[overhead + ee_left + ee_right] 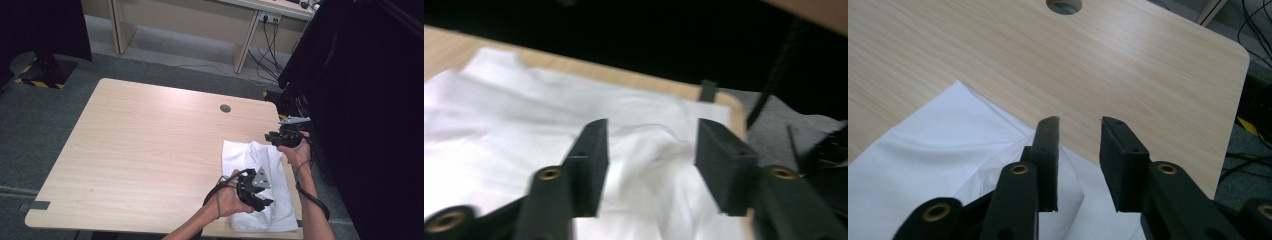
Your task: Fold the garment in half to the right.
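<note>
Crumpled white cloth (260, 182) lies on the near right corner of the light wooden table (140, 150). Left gripper (651, 150) hangs over its rumpled middle, jaws apart and gripping nothing. Right gripper (1079, 150) sits above the cloth's far edge, jaws narrowly parted and empty.

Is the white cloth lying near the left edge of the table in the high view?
No, the white cloth lies by the right near corner of the table, between the two grippers.

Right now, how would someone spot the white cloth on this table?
Start at the light wooden table and go to its near right corner. The white cloth lies there, folded and rumpled, between the two grippers. It is the only soft white thing on the bare wood.
</note>
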`<state>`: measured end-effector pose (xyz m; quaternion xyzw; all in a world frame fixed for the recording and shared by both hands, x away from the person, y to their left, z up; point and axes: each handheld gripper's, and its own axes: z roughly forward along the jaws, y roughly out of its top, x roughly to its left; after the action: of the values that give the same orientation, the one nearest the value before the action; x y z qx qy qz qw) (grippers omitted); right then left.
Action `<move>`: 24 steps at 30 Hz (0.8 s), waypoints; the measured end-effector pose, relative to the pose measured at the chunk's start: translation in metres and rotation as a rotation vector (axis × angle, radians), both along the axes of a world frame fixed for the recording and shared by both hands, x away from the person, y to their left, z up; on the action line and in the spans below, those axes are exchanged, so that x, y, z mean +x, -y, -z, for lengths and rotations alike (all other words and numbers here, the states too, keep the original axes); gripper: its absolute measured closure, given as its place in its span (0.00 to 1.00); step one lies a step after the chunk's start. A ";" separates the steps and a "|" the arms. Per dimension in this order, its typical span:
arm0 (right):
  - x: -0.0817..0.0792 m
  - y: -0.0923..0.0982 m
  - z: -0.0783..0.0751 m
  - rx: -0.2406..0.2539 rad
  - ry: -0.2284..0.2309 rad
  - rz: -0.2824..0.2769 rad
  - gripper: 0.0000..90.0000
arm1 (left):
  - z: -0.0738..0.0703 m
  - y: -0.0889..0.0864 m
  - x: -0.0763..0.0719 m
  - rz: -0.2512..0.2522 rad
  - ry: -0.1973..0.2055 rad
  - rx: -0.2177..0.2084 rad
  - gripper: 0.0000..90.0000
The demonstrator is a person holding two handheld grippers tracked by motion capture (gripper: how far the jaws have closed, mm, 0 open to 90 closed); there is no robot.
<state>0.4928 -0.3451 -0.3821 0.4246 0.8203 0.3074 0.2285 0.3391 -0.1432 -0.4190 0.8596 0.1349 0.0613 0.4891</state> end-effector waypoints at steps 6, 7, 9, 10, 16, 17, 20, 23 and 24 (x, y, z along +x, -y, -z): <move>-0.002 -0.001 0.010 -0.008 -0.032 0.013 0.65 | 0.027 -0.035 0.014 -0.115 -0.050 0.095 0.32; -0.002 -0.001 0.012 -0.016 -0.038 0.014 0.63 | 0.032 -0.038 0.015 -0.124 -0.051 0.118 0.30; -0.001 -0.002 0.017 -0.020 -0.048 0.019 0.58 | 0.042 -0.042 0.017 -0.130 -0.049 0.148 0.26; -0.001 -0.002 0.019 -0.013 -0.053 0.030 0.55 | 0.046 -0.042 0.017 -0.127 -0.055 0.164 0.24; 0.000 -0.009 0.031 -0.008 -0.093 0.054 0.44 | 0.066 -0.046 0.015 -0.104 -0.030 0.213 0.18; 0.000 -0.011 0.033 -0.009 -0.105 0.052 0.44 | 0.066 -0.047 0.014 -0.106 -0.030 0.211 0.18; 0.000 -0.019 0.040 -0.027 -0.127 0.042 0.42 | 0.067 -0.049 0.012 -0.122 -0.030 0.203 0.18; 0.001 -0.027 0.048 -0.034 -0.148 0.033 0.42 | 0.069 -0.051 0.011 -0.121 -0.022 0.189 0.18; 0.001 -0.029 0.050 -0.042 -0.152 0.030 0.41 | 0.069 -0.052 0.011 -0.123 -0.022 0.191 0.18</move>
<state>0.4937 -0.3158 -0.4324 0.4541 0.8352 0.2535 0.1788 0.3500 -0.0912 -0.4878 0.8930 0.1864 0.0942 0.3987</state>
